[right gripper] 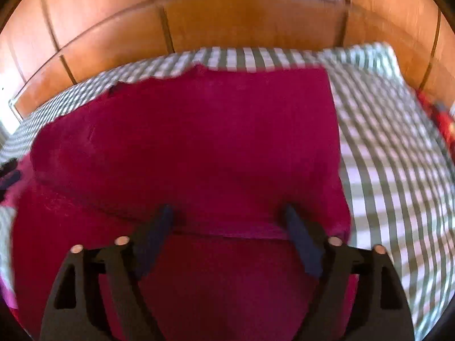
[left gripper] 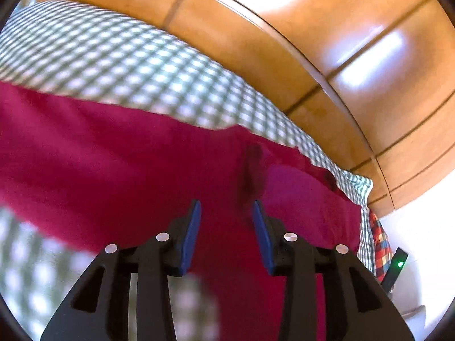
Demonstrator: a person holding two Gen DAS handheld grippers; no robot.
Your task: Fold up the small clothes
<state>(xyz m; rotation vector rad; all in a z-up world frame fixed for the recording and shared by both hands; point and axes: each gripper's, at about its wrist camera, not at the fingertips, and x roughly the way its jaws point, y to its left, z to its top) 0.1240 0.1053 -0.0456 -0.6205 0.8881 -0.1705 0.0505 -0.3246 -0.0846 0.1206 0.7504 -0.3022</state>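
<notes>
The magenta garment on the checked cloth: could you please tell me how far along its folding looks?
Done: the magenta garment lies on the checked cloth, and one layer already seems turned over another, its edge crossing near the right gripper. In hand: nothing; the left gripper and the right are both open above the fabric. Left: probably more folds to make it compact; a plaid item waits at the edge.

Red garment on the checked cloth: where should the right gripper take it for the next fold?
Probably the folded edge of the red garment, directly ahead of the open right gripper. It lies as a raised ridge across the fingers, so a straight, low approach from the near side should pinch it. The right edge lies flat on the checked cloth, harder to catch.
</notes>
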